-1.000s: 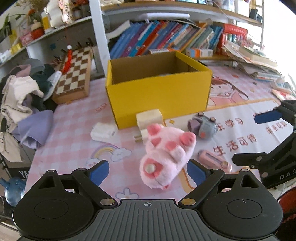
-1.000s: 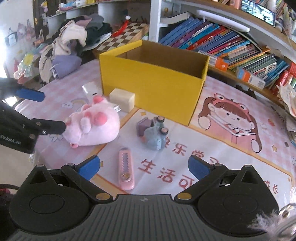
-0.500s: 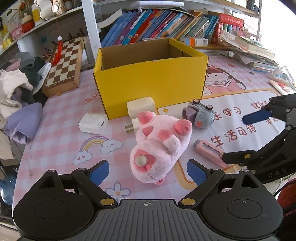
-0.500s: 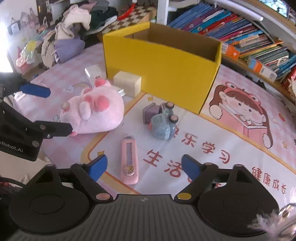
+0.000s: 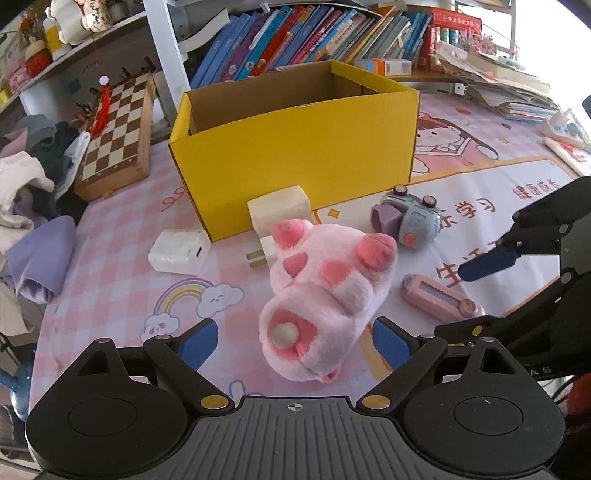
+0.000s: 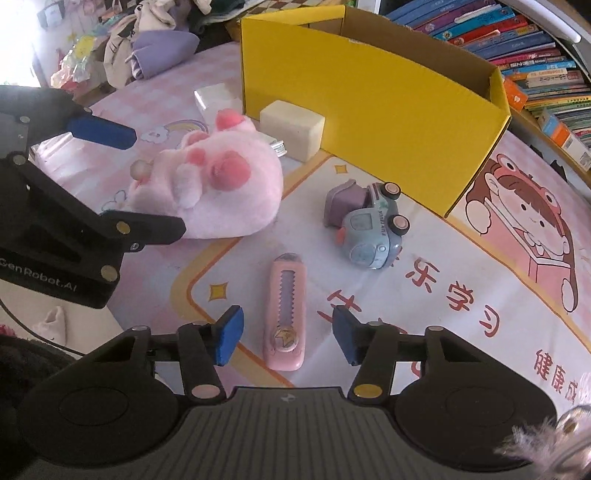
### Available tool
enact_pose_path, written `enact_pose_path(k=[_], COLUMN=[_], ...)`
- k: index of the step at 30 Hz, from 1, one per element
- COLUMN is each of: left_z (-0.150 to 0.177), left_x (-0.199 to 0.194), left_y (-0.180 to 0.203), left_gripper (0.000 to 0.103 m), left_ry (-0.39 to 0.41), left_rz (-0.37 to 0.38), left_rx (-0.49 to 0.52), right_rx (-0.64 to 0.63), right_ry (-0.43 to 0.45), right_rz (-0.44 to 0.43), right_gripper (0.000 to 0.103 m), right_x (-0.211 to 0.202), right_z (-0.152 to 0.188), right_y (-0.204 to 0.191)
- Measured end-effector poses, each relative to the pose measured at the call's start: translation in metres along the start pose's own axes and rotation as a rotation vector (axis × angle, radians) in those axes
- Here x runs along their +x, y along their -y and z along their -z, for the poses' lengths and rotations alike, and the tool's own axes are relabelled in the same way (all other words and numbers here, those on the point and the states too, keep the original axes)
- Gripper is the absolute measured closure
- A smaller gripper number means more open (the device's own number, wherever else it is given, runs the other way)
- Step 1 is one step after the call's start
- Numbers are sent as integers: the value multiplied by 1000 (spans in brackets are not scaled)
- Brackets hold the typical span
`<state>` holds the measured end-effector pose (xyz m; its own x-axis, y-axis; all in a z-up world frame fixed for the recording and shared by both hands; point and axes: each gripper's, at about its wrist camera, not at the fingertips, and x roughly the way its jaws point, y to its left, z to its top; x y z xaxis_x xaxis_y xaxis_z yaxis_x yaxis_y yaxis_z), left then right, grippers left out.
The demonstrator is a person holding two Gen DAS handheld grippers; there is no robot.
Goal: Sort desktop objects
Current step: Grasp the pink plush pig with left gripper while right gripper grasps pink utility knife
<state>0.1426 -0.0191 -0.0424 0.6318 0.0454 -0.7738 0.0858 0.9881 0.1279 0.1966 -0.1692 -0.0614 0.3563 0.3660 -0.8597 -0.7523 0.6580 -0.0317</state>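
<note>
1. Pink utility knife [image 6: 284,314], serrated slider, star button, lies in front of the yellow box [image 6: 369,122].
2. Right gripper [image 6: 286,334] has just been closing; pads flank the knife, untouched.
3. Left gripper [image 5: 293,341], wide open, flanks the pink plush [image 5: 325,299].
4. Pink cartoon mat [image 6: 480,295]; bookshelf [image 5: 314,33] behind the box.

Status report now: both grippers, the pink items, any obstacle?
Left gripper open around pink plush toy. Right gripper closing, pink utility knife between fingers, not yet gripped. Yellow box behind, nothing in the way.

left gripper [image 5: 293,341]: matte black body, ribbed deck, blue fingers [image 5: 197,341], brass and silver screws, white "genrobot.ai" lettering on side. right gripper [image 6: 288,336]: same build.
</note>
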Motion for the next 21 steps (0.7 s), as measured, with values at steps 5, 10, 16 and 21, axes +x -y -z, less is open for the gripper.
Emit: enact_pose_path(k=[5,10,16,21], left_z=[-2,-5,-8,-6], left_x=[10,16,20,23], left_y=[-1,0,6,8], left_gripper=[11,11,22,41], left_ry=[-22,-27,-31,-46], left_rz=[14,24,51,83], left_rx=[-9,-12,1,3], right_rx=[2,3,13,37], right_ry=[-11,-10,-10,-14], right_rz=[-12,-32,-30,-19], right_gripper=[56,66,80,80], right_x=[3,2,-3,-6], right_z=[-1,1,5,9], right_y=[2,4,9,14])
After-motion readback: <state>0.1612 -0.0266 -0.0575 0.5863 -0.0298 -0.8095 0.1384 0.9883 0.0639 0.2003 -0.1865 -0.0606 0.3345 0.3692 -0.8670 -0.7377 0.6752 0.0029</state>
